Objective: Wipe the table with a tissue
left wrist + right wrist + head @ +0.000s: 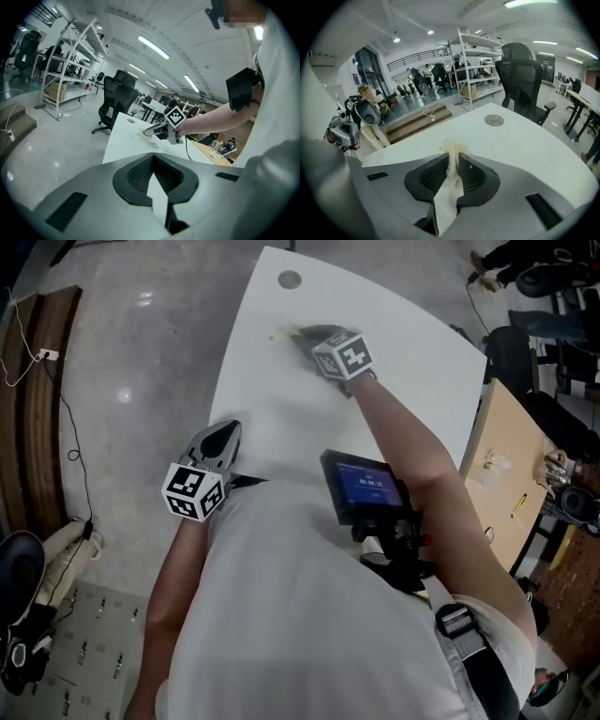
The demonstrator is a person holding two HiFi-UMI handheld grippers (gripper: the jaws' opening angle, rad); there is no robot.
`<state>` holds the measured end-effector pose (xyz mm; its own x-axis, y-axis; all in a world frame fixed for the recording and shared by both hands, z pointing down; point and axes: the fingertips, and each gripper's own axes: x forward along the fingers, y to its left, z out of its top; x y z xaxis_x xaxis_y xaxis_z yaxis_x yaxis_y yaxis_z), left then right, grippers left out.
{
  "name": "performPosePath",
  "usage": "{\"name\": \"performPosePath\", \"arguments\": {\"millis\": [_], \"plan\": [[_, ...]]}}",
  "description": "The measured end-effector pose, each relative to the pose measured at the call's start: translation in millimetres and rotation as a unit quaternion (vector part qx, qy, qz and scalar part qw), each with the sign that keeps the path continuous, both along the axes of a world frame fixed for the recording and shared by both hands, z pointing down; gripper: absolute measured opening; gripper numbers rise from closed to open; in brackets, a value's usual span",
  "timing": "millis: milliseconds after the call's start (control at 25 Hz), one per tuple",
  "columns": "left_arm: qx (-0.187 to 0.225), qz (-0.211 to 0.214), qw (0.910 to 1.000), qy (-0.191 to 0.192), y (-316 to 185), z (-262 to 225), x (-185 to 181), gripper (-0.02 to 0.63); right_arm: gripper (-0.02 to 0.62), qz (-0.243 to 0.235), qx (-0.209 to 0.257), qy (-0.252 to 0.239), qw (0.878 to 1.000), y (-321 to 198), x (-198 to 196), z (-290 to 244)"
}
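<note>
While the right claw is clenched on a crumpled, yellow-stained tissue, the tissue is pressed against the white worktop a little nearer the person than the round cable hole. The left claw is held closed with nothing gripped, over the worktop's edge much farther from that hole, well apart from the tissue.

I see the table smooth, matt white; the tissue on it soft crumpled paper; the floor beside it glossy grey.
</note>
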<state>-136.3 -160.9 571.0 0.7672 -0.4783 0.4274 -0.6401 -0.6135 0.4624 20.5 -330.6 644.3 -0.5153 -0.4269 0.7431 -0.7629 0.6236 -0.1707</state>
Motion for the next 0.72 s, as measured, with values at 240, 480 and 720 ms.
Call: {"name": "performPosePath", "arguments": {"millis": [240, 480, 720], "plan": [[-0.018, 0.001, 0.9998, 0.002, 2, 12, -17, 0.005, 0.067, -0.039, 0.023, 0.074, 0.996, -16, -11, 15], [-0.014, -0.004, 0.9999, 0.007, 0, 5, -7, 0.006, 0.067, -0.101, 0.039, 0.138, 0.984, -19, -21, 19], [-0.017, -0.003, 0.9998, 0.008, 4, 7, -6, 0.006, 0.066, -0.144, 0.051, 0.208, 0.966, -14, -29, 23]]}}
